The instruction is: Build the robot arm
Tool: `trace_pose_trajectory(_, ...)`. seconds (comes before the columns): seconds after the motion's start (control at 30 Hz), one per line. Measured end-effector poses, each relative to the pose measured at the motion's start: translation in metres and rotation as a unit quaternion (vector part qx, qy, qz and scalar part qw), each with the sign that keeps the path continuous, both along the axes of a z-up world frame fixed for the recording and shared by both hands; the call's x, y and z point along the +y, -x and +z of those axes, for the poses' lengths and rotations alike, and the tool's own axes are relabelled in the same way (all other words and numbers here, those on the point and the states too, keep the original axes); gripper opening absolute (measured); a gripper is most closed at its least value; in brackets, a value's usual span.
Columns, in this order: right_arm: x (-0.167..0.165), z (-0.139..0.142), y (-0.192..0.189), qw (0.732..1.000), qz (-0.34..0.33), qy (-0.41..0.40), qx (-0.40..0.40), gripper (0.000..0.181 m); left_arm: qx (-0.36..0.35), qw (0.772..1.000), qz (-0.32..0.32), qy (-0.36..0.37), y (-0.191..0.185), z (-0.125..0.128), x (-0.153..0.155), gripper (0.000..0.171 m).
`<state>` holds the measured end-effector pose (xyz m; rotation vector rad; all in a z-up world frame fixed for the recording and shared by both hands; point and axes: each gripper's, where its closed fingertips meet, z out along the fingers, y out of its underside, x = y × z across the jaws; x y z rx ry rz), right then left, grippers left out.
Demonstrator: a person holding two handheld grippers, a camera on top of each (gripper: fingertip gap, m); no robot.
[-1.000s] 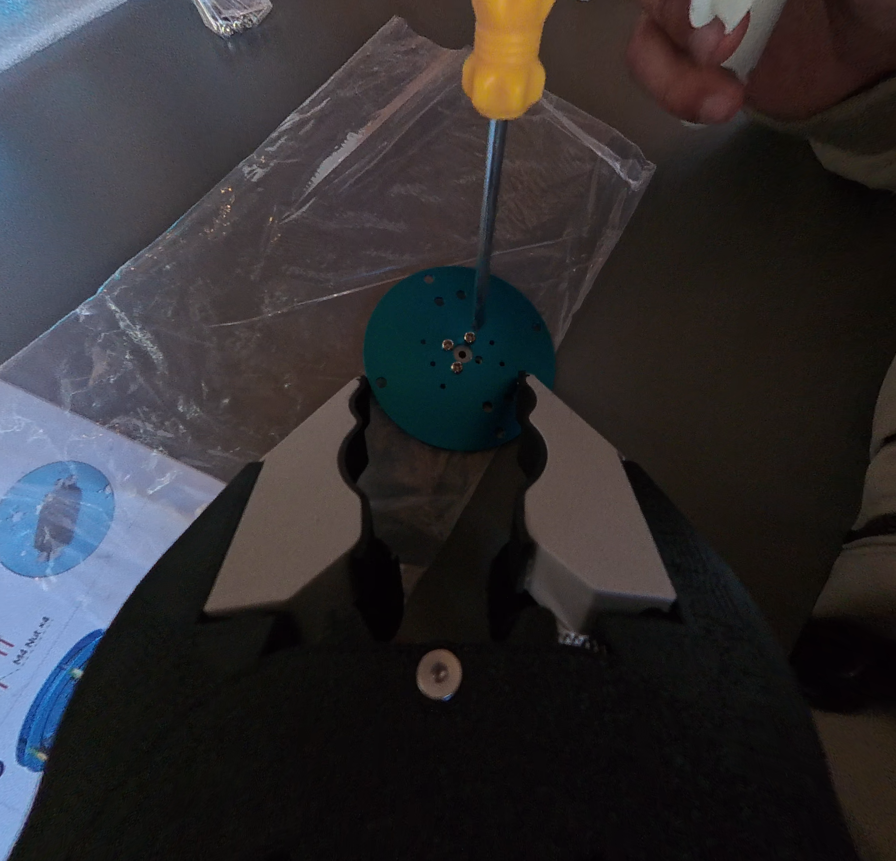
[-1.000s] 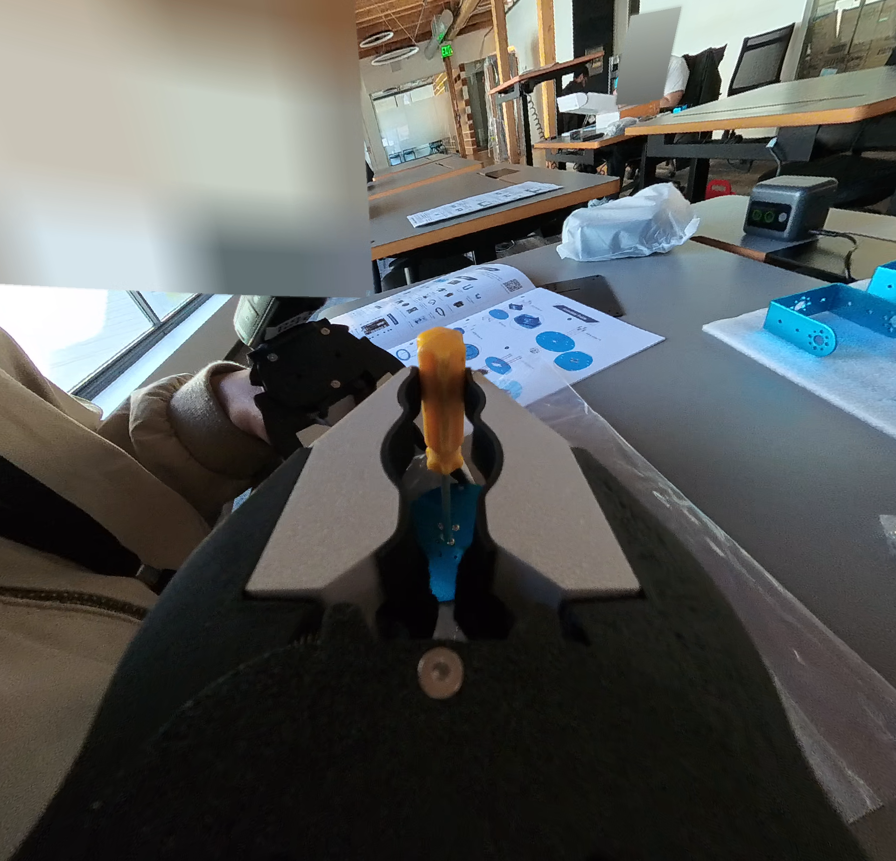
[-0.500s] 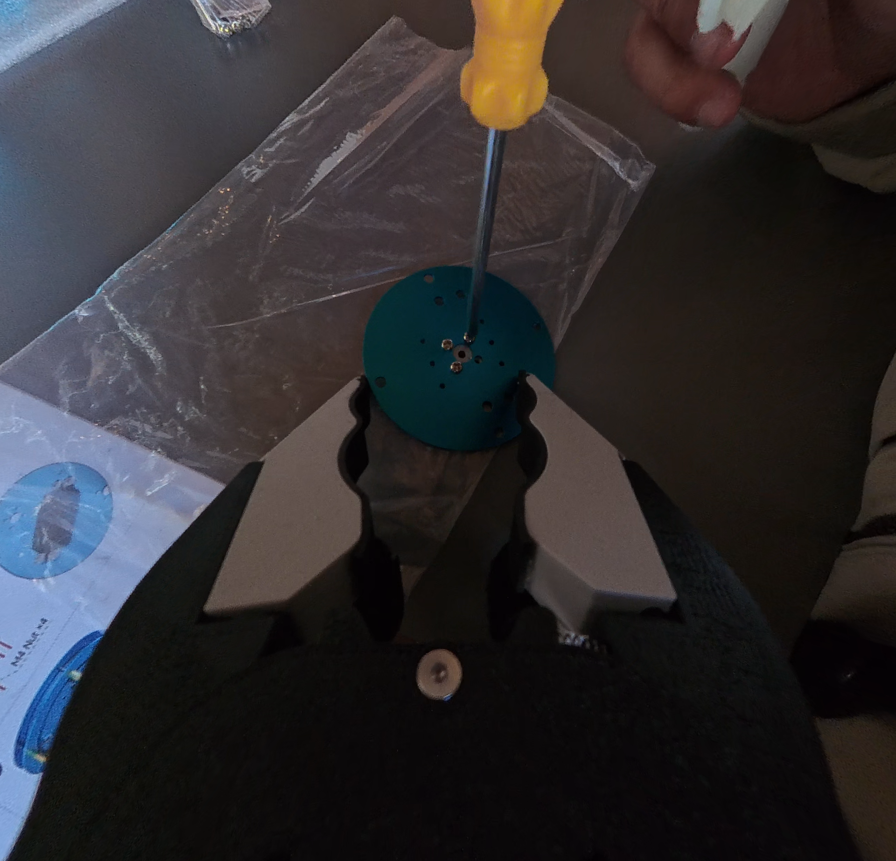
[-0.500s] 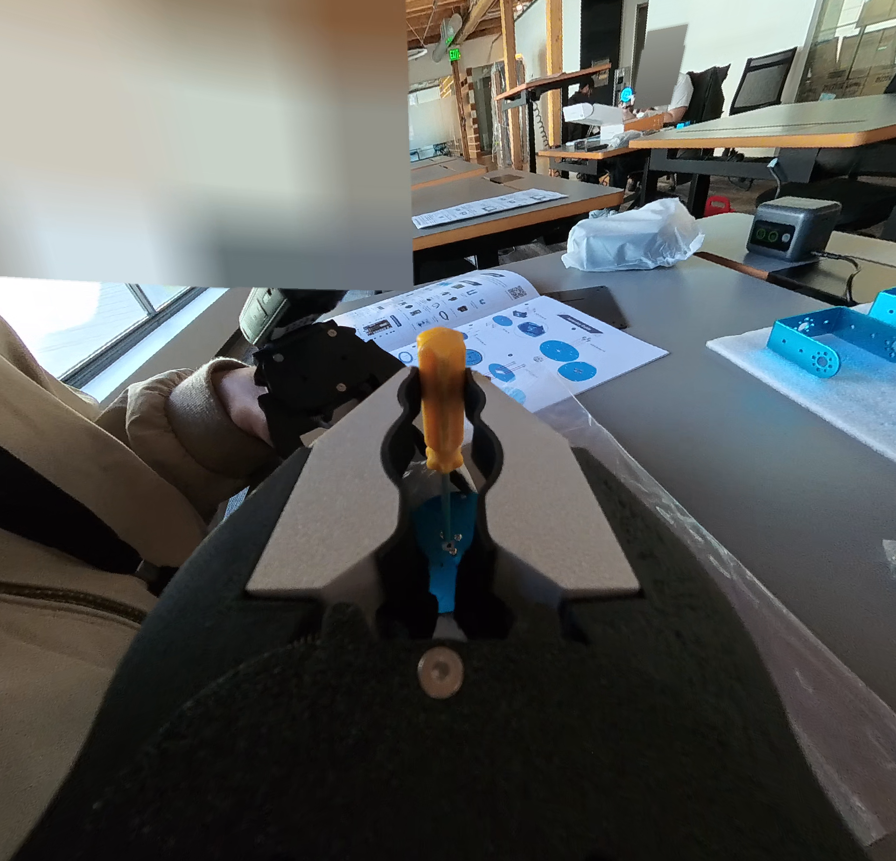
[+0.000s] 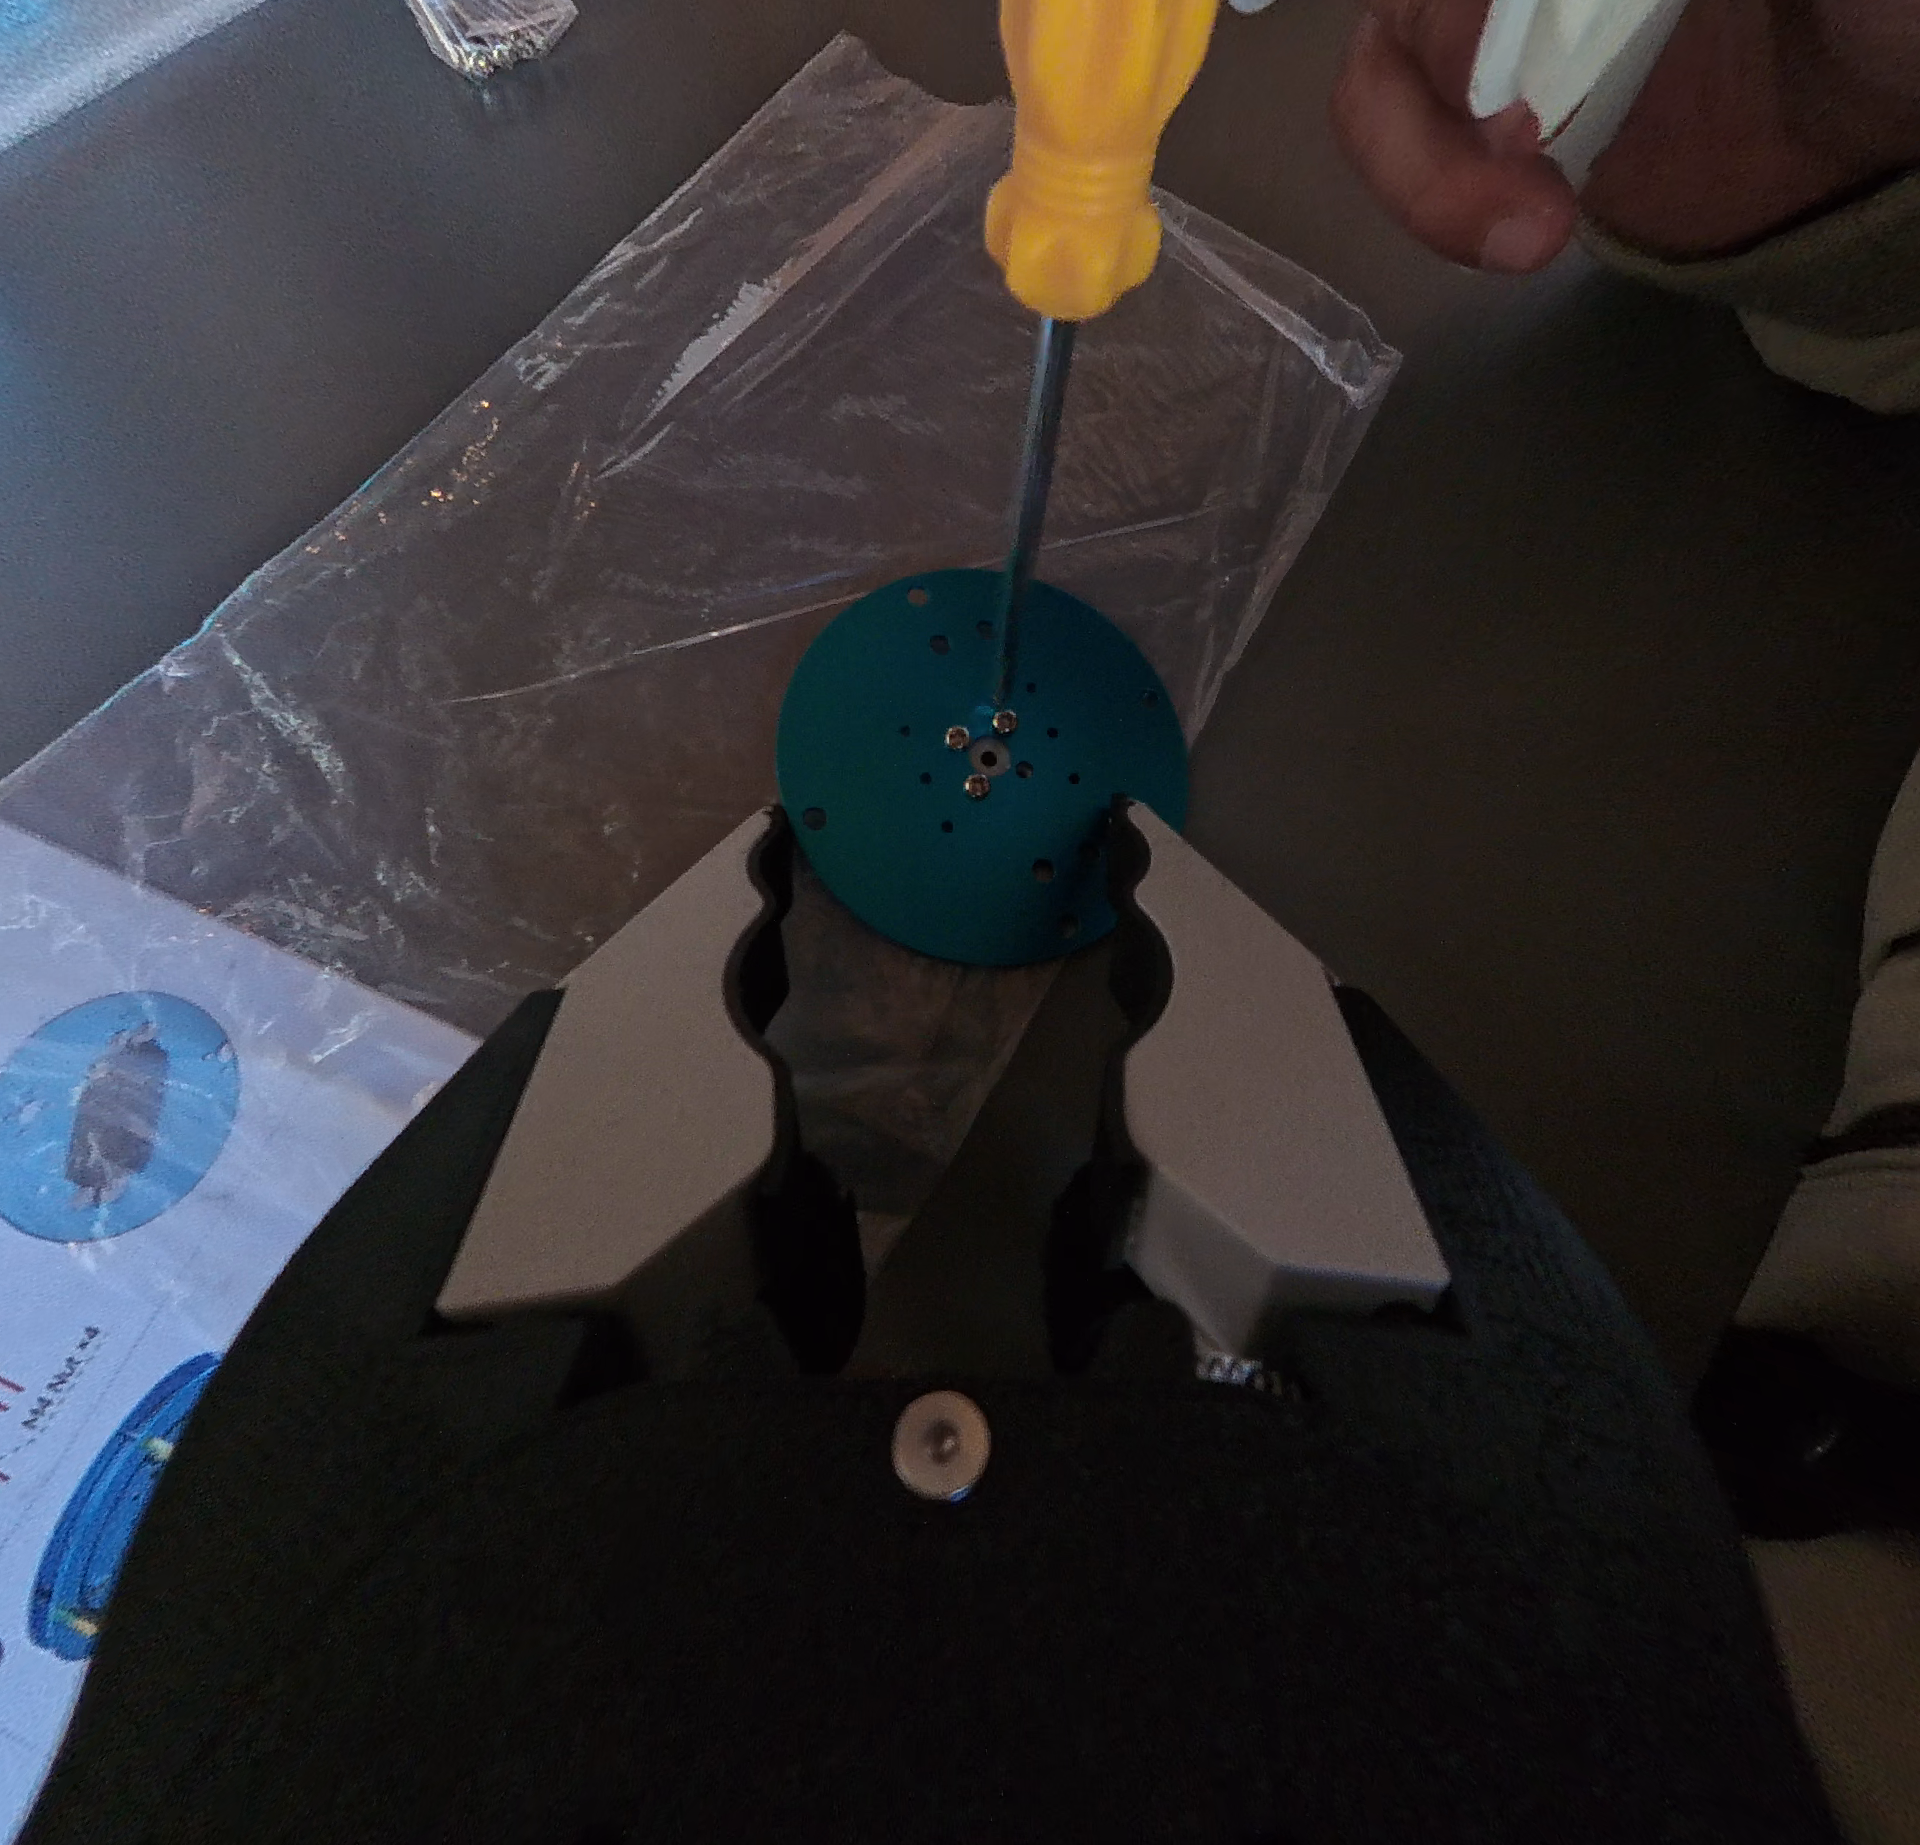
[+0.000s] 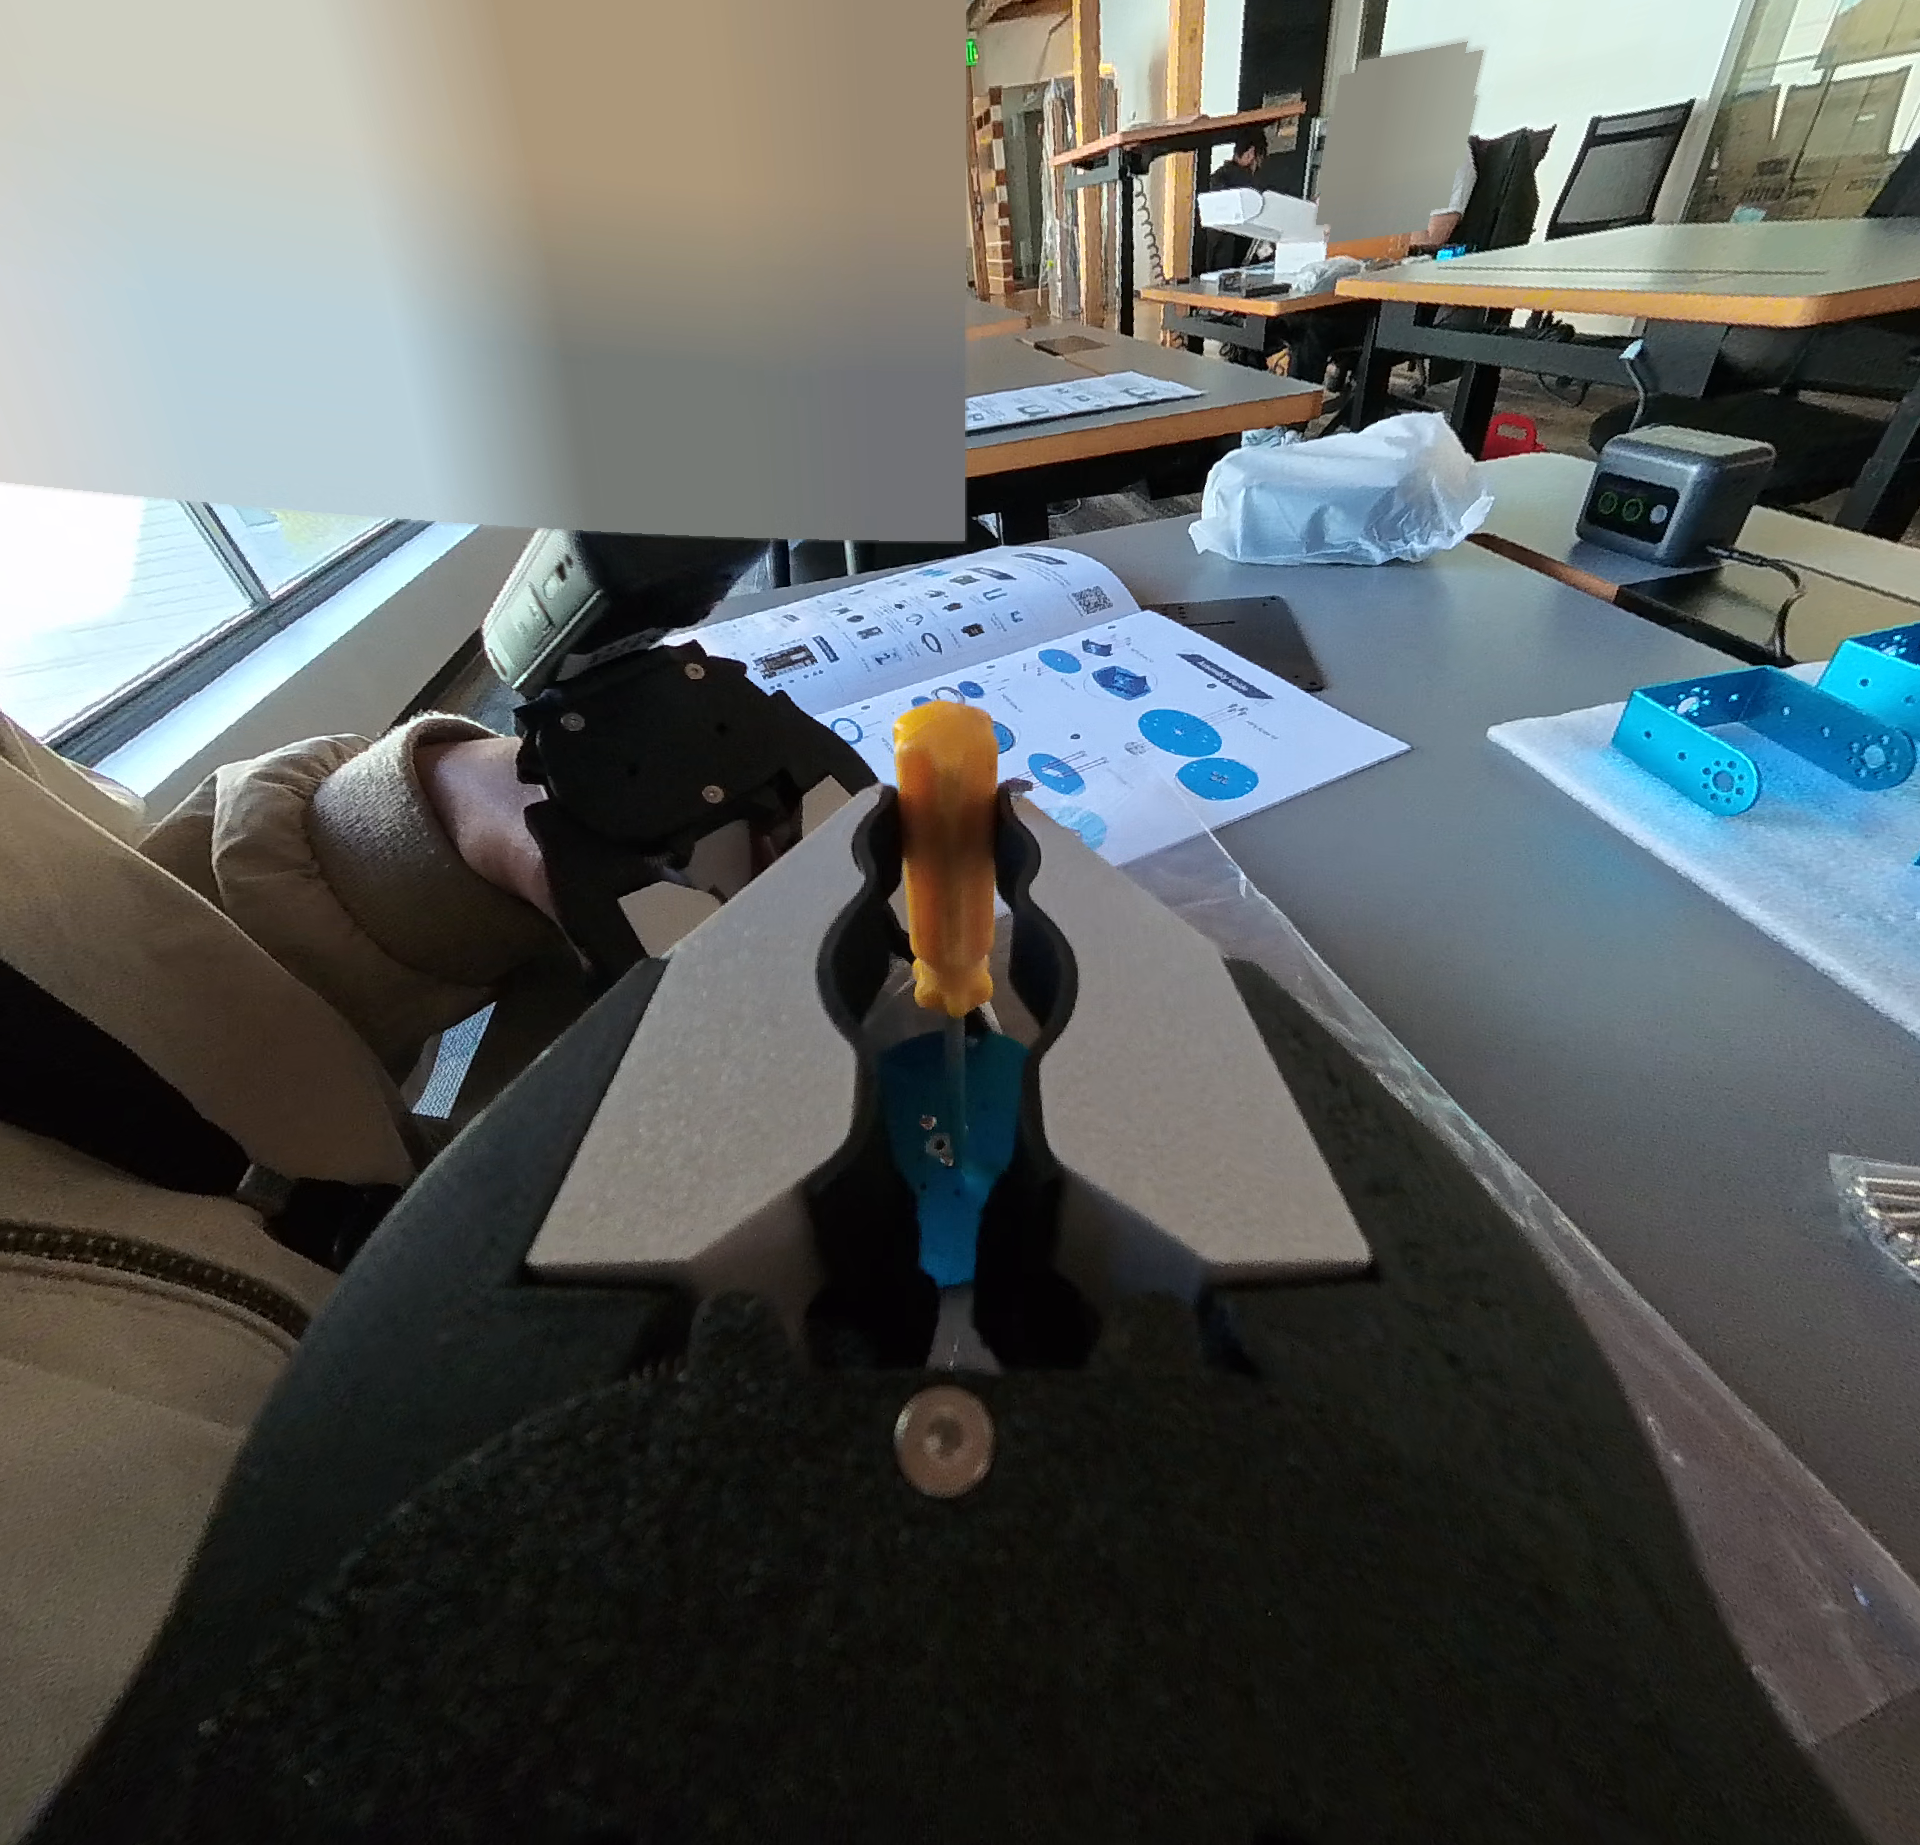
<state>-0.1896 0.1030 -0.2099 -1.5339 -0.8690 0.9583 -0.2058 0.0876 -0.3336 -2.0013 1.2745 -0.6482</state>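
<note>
The screwdriver (image 5: pixel 1091 102) tip has moved from the disc's bare face onto the far screw (image 5: pixel 1004 720) beside the centre hole of the teal disc (image 5: pixel 982 772), which the left gripper (image 5: pixel 945 819) clamps at its edge above the clear bag (image 5: pixel 623 507), while the right gripper (image 6: pixel 948 808) holds closed on the yellow handle, so driving this screw seems the step in hand.

Left wrist view dim, underexposed; glare streaks on plastic sheet (image 5: pixel 727 507). Right wrist view bright w/ daylight from window (image 6: pixel 156 590) at left, blown out. Fisheye bending at edges; screwdriver handle (image 5: pixel 1101 102) slightly soft.
</note>
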Motion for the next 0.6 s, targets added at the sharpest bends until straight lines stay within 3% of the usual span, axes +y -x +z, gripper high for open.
trace_pose_trajectory(0.6,-0.013,0.001,0.007,0.999,0.022,-0.034,-0.026,0.016,-0.001,1.0,0.0,0.001,0.0,0.0,0.0,0.061)
